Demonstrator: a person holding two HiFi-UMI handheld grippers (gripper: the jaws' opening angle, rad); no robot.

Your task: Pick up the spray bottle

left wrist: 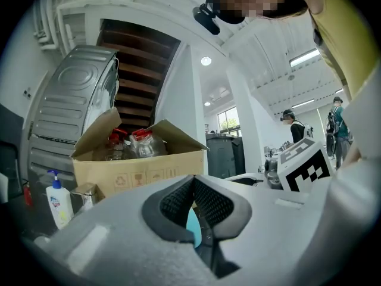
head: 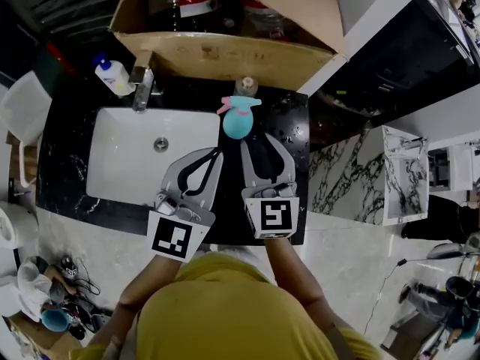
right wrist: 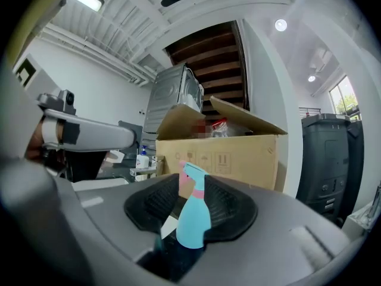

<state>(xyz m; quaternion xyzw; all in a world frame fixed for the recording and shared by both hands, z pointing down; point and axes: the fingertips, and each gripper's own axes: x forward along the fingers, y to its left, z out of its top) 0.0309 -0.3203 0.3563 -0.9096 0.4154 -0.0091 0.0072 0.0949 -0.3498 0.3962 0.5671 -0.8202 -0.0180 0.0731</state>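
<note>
The spray bottle, teal with a pink trigger head, stands upright on the black counter to the right of the sink. My right gripper is level and just short of it, open; nothing is pressed by its pads. In the right gripper view the bottle rises in the gap between the black pads. My left gripper sits beside the right one, over the sink's right rim, its tips shut together and empty. In the left gripper view a teal sliver of the bottle shows behind the closed pads.
A white sink basin with a faucet fills the counter's left. A white pump bottle stands by the faucet. An open cardboard box holding bottles spans the back. A small clear jar stands right behind the spray bottle.
</note>
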